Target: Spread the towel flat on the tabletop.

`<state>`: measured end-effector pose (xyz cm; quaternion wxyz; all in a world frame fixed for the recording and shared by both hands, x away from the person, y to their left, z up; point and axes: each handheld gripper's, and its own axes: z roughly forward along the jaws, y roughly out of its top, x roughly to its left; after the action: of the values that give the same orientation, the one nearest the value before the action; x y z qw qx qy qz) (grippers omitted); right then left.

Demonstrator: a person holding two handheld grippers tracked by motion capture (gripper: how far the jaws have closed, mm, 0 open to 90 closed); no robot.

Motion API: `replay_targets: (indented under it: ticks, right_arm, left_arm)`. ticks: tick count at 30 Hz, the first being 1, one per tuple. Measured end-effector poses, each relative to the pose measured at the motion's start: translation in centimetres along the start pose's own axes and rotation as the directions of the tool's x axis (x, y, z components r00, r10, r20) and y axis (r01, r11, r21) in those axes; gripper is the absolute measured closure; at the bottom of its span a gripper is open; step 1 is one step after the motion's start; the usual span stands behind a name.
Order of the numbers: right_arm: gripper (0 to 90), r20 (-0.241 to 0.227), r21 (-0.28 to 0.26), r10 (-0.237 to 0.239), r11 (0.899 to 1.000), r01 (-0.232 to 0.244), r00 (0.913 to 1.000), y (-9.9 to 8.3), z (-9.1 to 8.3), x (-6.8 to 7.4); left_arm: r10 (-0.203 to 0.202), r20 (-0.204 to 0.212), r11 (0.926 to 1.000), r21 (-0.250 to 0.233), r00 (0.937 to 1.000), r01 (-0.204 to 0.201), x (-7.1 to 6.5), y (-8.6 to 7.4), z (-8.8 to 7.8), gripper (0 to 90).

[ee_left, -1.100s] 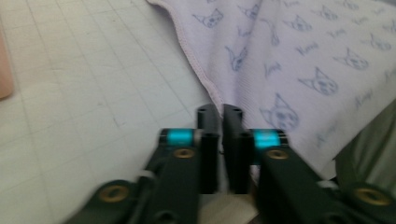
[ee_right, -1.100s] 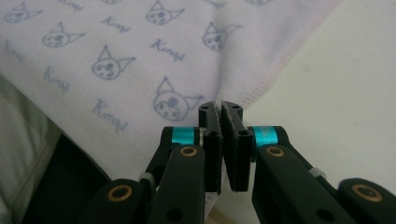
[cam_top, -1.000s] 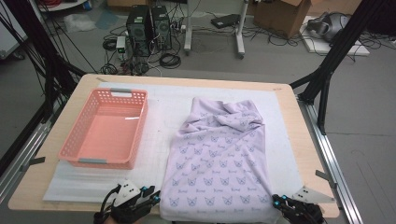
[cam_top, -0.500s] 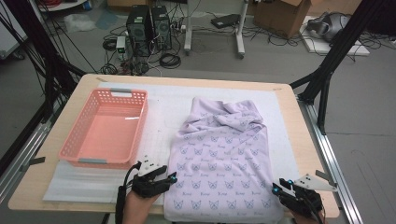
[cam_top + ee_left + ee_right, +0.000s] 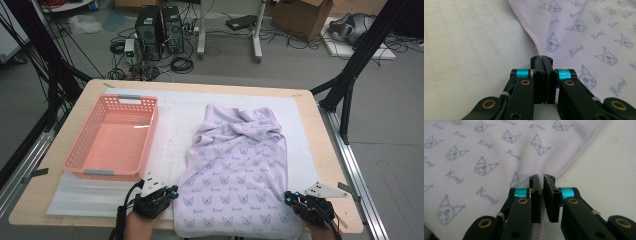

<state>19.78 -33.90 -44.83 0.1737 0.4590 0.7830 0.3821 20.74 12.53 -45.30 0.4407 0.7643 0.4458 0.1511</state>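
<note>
As both jaws have just been closing, each hand-held gripper pinches cloth.
Left hand-held gripper (image 5: 541,60) and right hand-held gripper (image 5: 541,178) clamp the lilac blanket's (image 5: 235,165) near hem.

Both my hands low at the near edge, fingers pinched

My left gripper (image 5: 170,190) sits at the lower left of the high view, its fingers (image 5: 537,75) pressed flat together, having just closed; my right gripper (image 5: 291,197) sits at the lower right, its fingers (image 5: 535,195) nearly meeting with a thin slit between, also just closed; both forearms come in from below.
</note>
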Motion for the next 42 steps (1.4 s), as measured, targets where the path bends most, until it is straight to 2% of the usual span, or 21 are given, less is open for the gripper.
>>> replay_targets:
  ticks: [4,8,14,18,23,25,26,28,32,35,36,38,42]
  right_arm:
    - [85.7,-0.051,0.006,-0.019,1.0,0.019,0.9985,-0.1,-0.2,0.9]
    - [87.5,-0.054,0.011,-0.035,0.999,0.036,0.9979,-0.8,-1.1,1.2]
    - [90.0,0.002,0.036,-0.034,0.999,0.034,0.9994,-2.4,-3.5,0.5]
    - [89.2,-0.001,0.005,0.001,1.0,-0.001,1.0,-2.9,-4.2,-0.2]
    - [79.7,0.0,-0.047,0.01,0.999,-0.01,1.0,-2.1,-4.0,-0.3]
    - [74.8,0.007,-0.059,0.009,0.998,-0.009,0.9999,-1.8,-3.6,-0.3]
    - [73.6,0.012,-0.062,0.008,0.998,-0.007,0.9999,-1.6,-3.3,-0.3]
    - [68.7,0.024,-0.06,-0.007,0.998,0.008,0.9997,-1.3,-2.6,-0.4]
    - [59.9,0.049,-0.045,-0.005,0.999,0.007,0.9988,-0.5,-1.2,-0.6]
    - [59.7,0.058,-0.036,0.001,0.999,0.001,0.9983,-0.1,-0.3,-0.8]
    - [60.1,0.058,-0.033,-0.002,0.999,0.004,0.9983,-0.1,-0.1,-0.8]
    - [63.4,0.055,-0.017,-0.013,1.0,0.014,0.9984,-0.1,0.2,-0.6]
    - [70.4,0.039,-0.023,-0.004,1.0,0.005,0.9992,-0.3,0.1,-0.8]
  left_arm:
    - [0.015,-0.003,0.9999,0.005,0.9999,-0.015,0.2,-0.6,-1.7,88.2]
    - [-0.005,0.02,0.9999,-0.009,0.9998,0.005,0.3,-1.1,-1.8,86.5]
    - [-0.044,0.034,0.9966,-0.067,0.9984,0.047,0.7,-0.1,-1.0,64.5]
    - [-0.042,0.047,0.9977,-0.051,0.998,0.045,0.6,0.3,0.0,57.5]
    - [-0.039,0.074,0.9986,-0.033,0.9965,0.041,0.5,0.7,1.2,55.6]
    - [-0.043,0.098,0.9989,-0.015,0.9943,0.044,0.3,0.8,1.7,54.3]
    - [-0.029,0.1,0.9995,-0.011,0.9946,0.03,0.1,0.8,1.8,53.7]
    - [-0.032,0.102,0.9994,-0.01,0.9943,0.033,0.1,0.8,1.8,53.1]
    - [-0.043,0.101,0.999,-0.01,0.994,0.044,0.2,0.8,1.9,58.2]
    - [-0.01,0.055,0.9999,-0.007,0.9984,0.011,-0.2,0.7,1.9,68.3]
    - [0.0,0.04,1.0,-0.006,0.9992,0.0,-0.3,0.7,1.8,71.2]
    - [-0.009,0.037,1.0,-0.002,0.9993,0.009,-0.2,0.7,1.8,81.2]
    - [-0.017,0.043,0.9998,-0.004,0.9989,0.018,-0.2,0.5,1.5,85.5]
